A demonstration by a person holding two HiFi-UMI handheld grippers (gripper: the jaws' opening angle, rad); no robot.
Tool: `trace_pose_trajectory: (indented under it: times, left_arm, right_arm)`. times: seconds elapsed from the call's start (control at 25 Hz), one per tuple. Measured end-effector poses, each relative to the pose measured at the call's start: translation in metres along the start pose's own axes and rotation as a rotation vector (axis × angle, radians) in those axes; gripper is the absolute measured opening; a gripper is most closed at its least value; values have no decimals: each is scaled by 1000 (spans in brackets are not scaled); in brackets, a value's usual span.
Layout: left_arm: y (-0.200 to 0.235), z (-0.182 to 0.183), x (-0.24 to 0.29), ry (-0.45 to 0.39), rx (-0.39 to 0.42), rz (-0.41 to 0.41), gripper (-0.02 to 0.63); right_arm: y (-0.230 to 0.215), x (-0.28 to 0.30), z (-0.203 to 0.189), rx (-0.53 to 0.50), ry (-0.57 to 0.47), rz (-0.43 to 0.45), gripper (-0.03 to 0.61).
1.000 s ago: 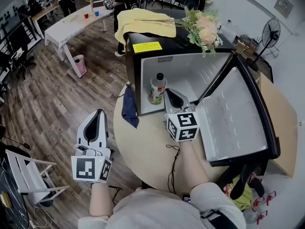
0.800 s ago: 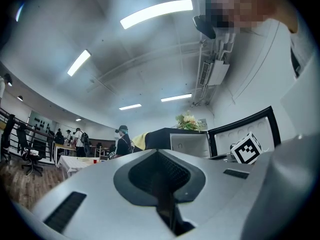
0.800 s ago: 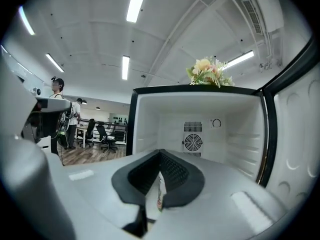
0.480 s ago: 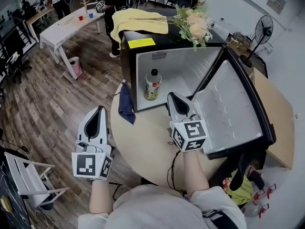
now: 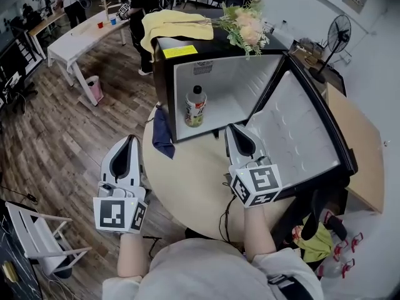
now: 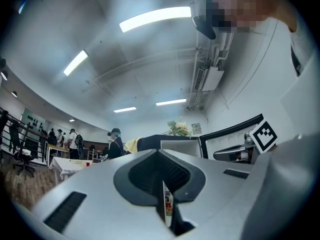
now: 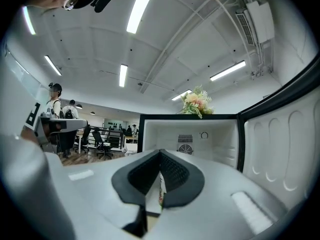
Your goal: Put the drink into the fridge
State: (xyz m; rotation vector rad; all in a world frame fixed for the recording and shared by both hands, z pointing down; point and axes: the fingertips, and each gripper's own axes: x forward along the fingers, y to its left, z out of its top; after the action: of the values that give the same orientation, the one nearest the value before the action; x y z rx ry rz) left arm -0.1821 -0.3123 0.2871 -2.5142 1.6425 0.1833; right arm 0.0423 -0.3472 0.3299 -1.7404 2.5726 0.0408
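The drink bottle (image 5: pixel 195 106), black-capped with a green and white label, stands upright inside the open black fridge (image 5: pixel 164 80), near its left wall. My right gripper (image 5: pixel 241 135) is shut and empty. It hovers over the round table (image 5: pixel 187 183) just outside the fridge opening, right of the bottle and apart from it. My left gripper (image 5: pixel 127 145) hangs off the table's left edge, jaws together, holding nothing. In the right gripper view, the gripper (image 7: pixel 160 152) points into the fridge. The bottle's label (image 6: pixel 168 205) shows through the slit below the left gripper (image 6: pixel 159 152).
The fridge door (image 5: pixel 300 136) stands wide open to the right. A yellow cloth (image 5: pixel 169 25) and flowers (image 5: pixel 245 27) lie on top. A dark blue cloth (image 5: pixel 164 137) hangs at the table's left edge. A white chair (image 5: pixel 37 230) stands lower left, a fan (image 5: pixel 337 33) at the back right.
My right gripper has drawn back from the fridge opening toward me and to the right, empty. The bottle stays standing inside. The left gripper has barely shifted.
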Motion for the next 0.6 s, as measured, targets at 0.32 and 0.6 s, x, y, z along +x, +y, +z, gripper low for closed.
trace_pose_trajectory:
  times: [0.32,0.6]
  left_arm:
    - [-5,6,-7,-14,6,-8,9]
    - [-10,8,-15,-19,16,-15,9]
  right_arm:
    - [8,-26,6,-19,-24,-7,11]
    - [16,-44,10,-9,-51,-7,11]
